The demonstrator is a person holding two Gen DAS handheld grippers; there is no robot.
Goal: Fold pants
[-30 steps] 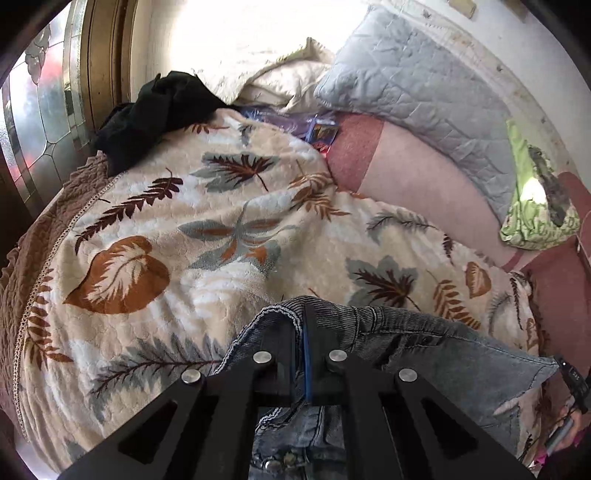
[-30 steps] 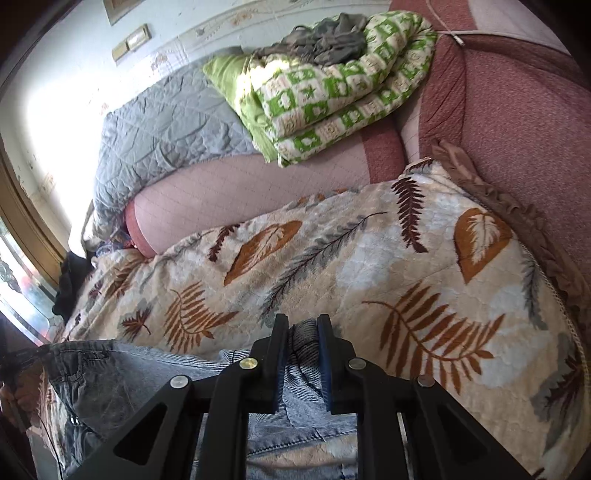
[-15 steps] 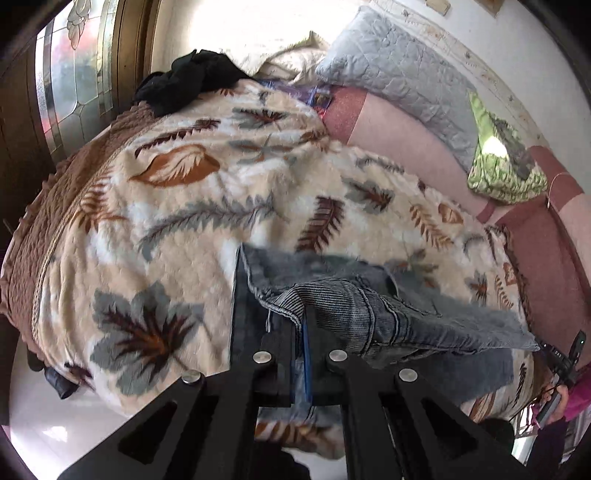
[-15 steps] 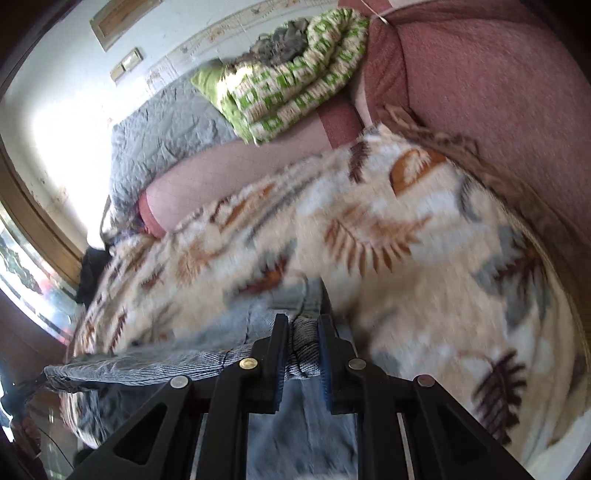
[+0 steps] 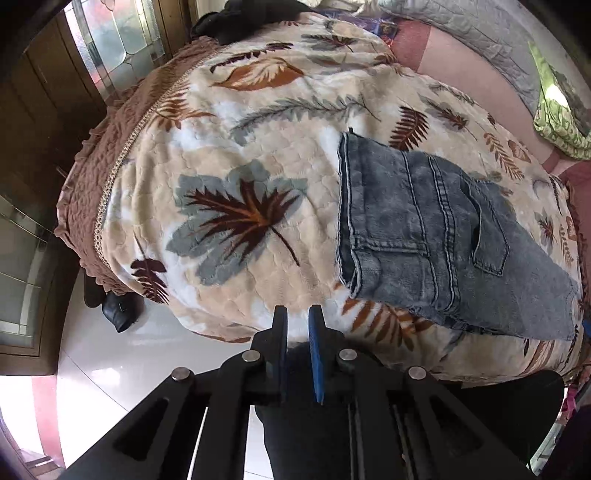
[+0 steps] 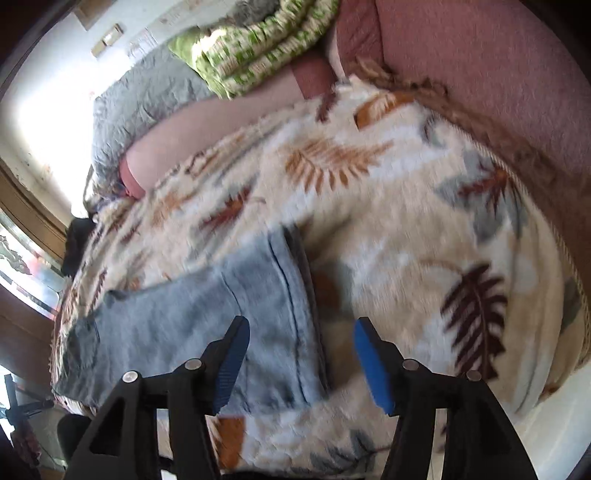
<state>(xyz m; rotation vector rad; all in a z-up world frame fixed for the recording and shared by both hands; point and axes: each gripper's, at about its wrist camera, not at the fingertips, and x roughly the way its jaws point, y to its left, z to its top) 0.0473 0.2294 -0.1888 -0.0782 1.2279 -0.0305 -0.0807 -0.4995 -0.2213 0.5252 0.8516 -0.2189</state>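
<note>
The grey-blue denim pants (image 5: 436, 236) lie folded on the leaf-patterned blanket (image 5: 236, 155), near the bed's front edge. In the left wrist view my left gripper (image 5: 297, 317) is pulled back over the bed edge, below and left of the pants, its jaws a narrow gap apart and holding nothing. In the right wrist view, which is blurred, the pants (image 6: 221, 325) lie left of centre. My right gripper (image 6: 301, 332) is wide open above their right end and holds nothing.
A grey quilted pillow (image 6: 144, 99) and a green patterned bundle (image 6: 258, 48) lie at the head of the bed. Black clothing (image 5: 243, 18) sits at the far corner by a stained-glass window (image 5: 110, 48). White floor tiles (image 5: 110, 369) show beyond the bed edge.
Both grippers let go of the pants and drew back toward the bed's front edge. The pants now lie folded flat on the blanket. The right gripper opened wide.
</note>
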